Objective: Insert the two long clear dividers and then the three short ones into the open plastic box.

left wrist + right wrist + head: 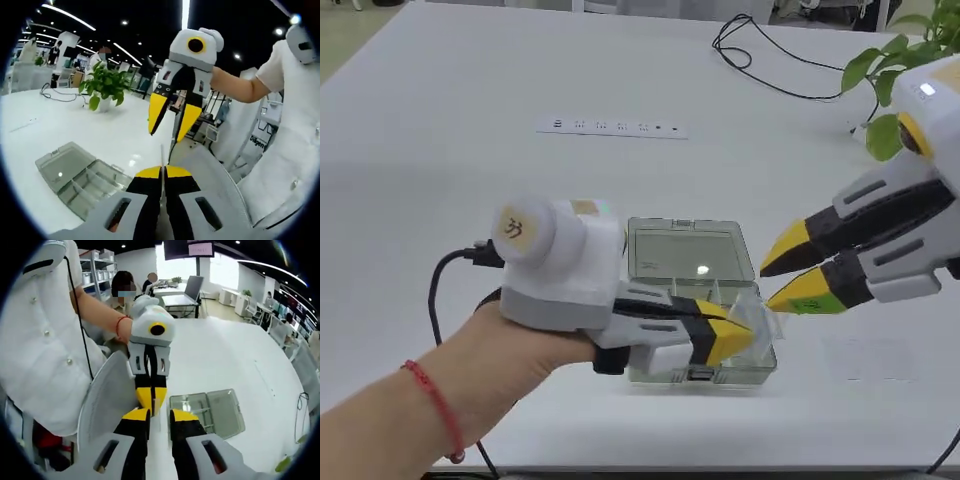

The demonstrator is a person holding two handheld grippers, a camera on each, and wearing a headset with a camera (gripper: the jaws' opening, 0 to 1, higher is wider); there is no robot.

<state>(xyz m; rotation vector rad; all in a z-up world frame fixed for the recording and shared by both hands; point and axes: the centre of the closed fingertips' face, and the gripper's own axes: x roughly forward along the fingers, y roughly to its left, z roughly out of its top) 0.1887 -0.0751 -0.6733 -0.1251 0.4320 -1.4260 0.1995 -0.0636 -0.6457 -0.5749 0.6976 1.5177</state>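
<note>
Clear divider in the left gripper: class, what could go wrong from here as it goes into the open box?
1. The left gripper pinches the thin clear divider by one end, so it might twist or slip when pressed down.
2. The right gripper is open close to the divider's free end; closing off-line could knock it askew.
3. Neither gripper holds the plastic box, so a push may slide it on the table.

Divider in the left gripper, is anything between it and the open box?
Nothing visible. The divider, pinched in the left gripper, sits just over the box; the open right gripper is off to the side.
</note>
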